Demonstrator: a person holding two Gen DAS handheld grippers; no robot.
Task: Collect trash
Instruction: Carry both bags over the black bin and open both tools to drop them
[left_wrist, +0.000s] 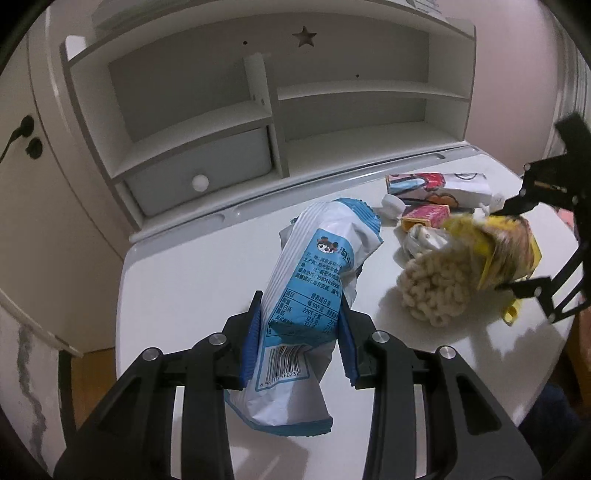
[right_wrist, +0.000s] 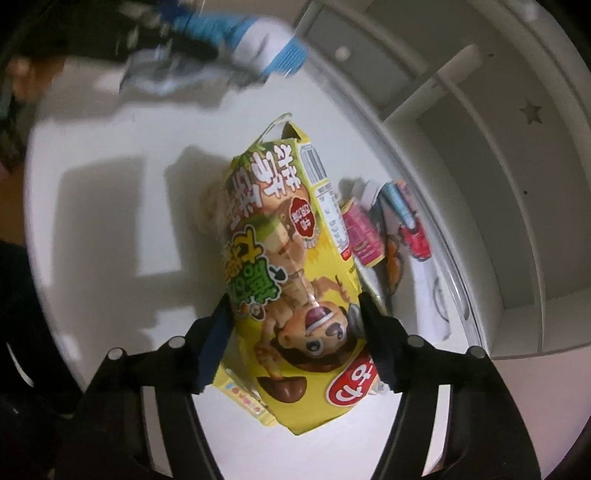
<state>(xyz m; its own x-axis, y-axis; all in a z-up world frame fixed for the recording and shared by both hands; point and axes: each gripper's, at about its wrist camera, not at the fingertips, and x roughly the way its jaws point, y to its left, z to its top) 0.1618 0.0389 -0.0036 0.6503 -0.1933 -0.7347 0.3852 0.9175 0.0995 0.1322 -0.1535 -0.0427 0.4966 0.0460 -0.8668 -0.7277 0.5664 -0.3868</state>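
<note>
The left gripper (left_wrist: 301, 332) is showing glossy black linkage arms studded with round silver pivot screws, its two fingers wearing ribbed blue pads (left_wrist: 252, 345). The right gripper (right_wrist: 295, 339) is showing the same black frame and silver screws, with darker blue pads (right_wrist: 212, 354). In the left wrist view its arms are appearing as thin open black struts.
</note>
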